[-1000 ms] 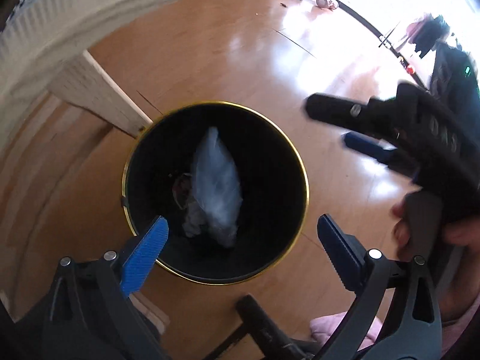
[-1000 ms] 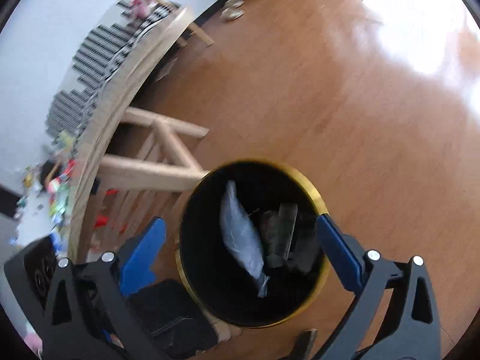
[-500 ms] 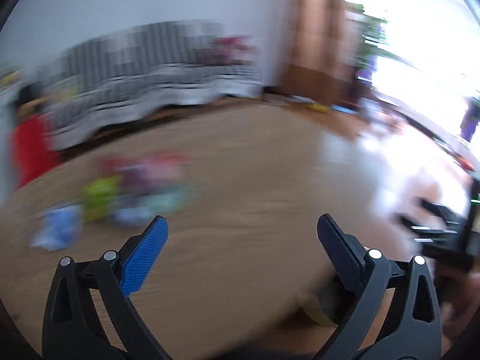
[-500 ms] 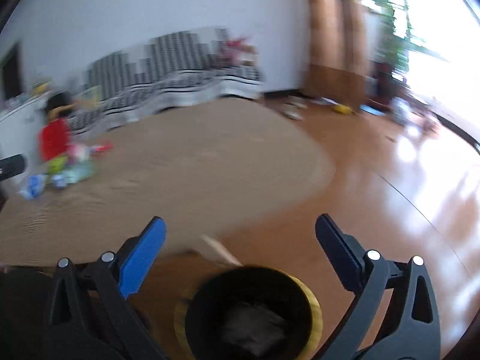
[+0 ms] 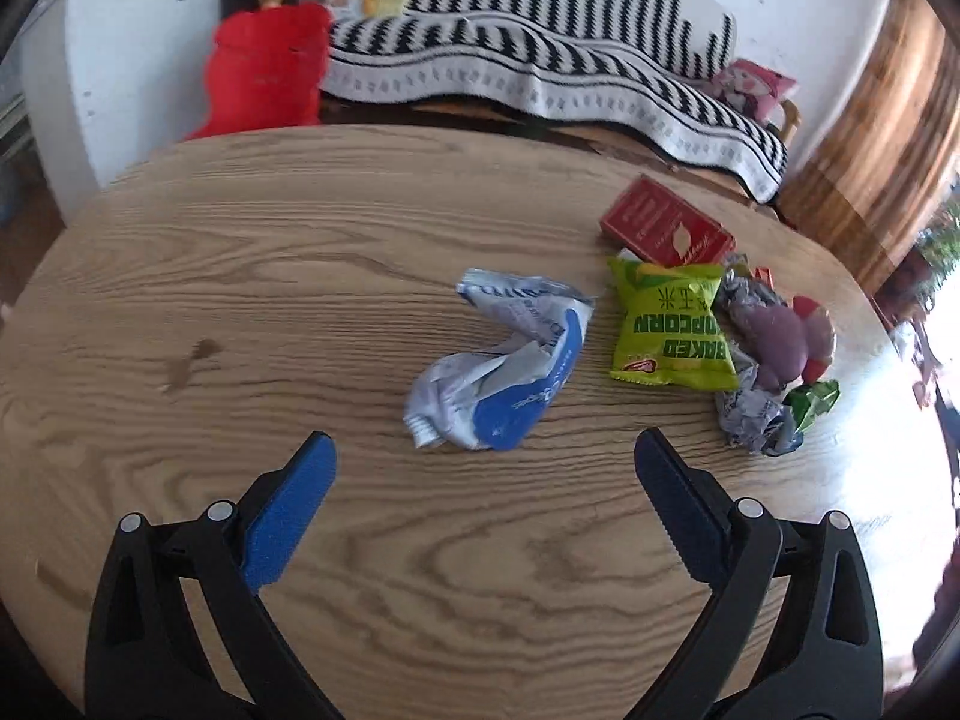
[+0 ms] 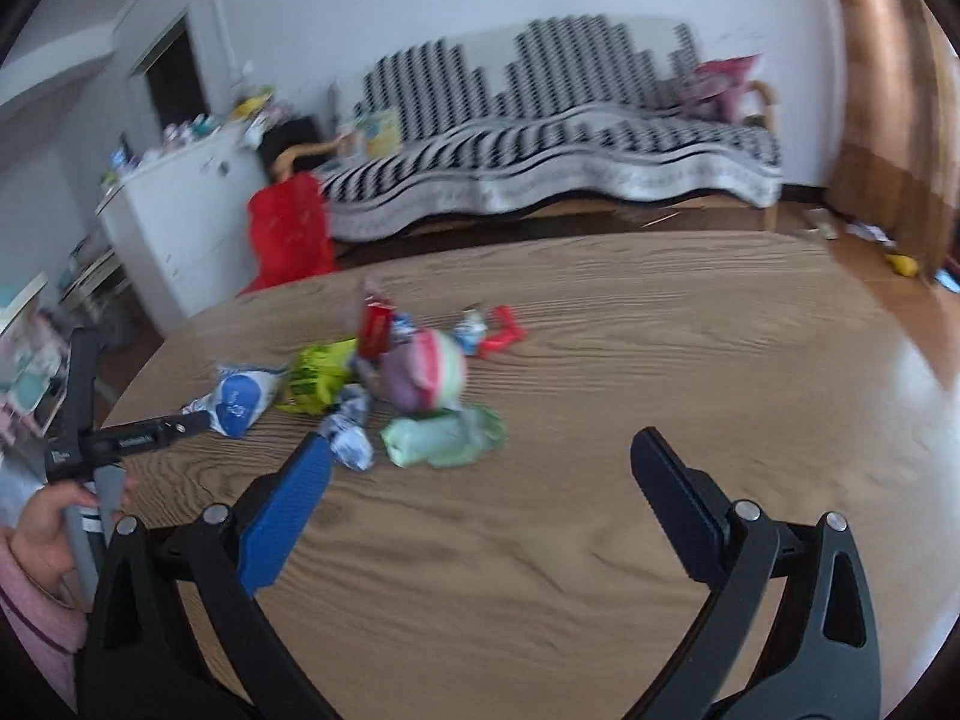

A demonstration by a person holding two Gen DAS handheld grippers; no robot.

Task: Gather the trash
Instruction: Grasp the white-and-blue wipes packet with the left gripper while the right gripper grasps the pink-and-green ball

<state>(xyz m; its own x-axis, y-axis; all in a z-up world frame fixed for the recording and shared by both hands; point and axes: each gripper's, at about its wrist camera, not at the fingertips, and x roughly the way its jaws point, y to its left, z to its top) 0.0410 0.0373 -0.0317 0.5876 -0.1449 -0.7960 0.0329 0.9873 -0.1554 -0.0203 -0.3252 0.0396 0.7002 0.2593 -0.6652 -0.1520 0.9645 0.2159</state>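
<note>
A striped sofa (image 5: 540, 60) runs along the far wall, with a white cabinet (image 6: 186, 222) at its left end and a red bag (image 5: 264, 72) on the floor between them. In front of these, a wooden worktop (image 5: 240, 276) fills the near part of both views. The left gripper (image 5: 480, 468) hovers over it, jaws spread wide with nothing between them, and the right gripper (image 6: 480, 468) is likewise wide and empty. In the right wrist view the left gripper's body and the hand (image 6: 48, 528) holding it show at the left edge, above a pink sleeve (image 6: 36, 618). The trash lies in a loose cluster on the worktop. A crumpled blue-and-white wrapper (image 5: 504, 372) sits just beyond the left gripper's fingertips, nearest to it and a little apart from the rest. To its right lies a green popcorn bag (image 5: 672, 324), and a red box (image 5: 666, 228) touches that bag's far edge. Right of the bag is a purple, red and white wrapper (image 5: 780, 336) with a crumpled silver wrapper (image 5: 750, 414) on its near side. The right wrist view, which is blurred, also shows a pale green wrapper (image 6: 444, 435) lying nearest the right gripper and a small red scrap (image 6: 504, 330) on the far side of the pile.
</note>
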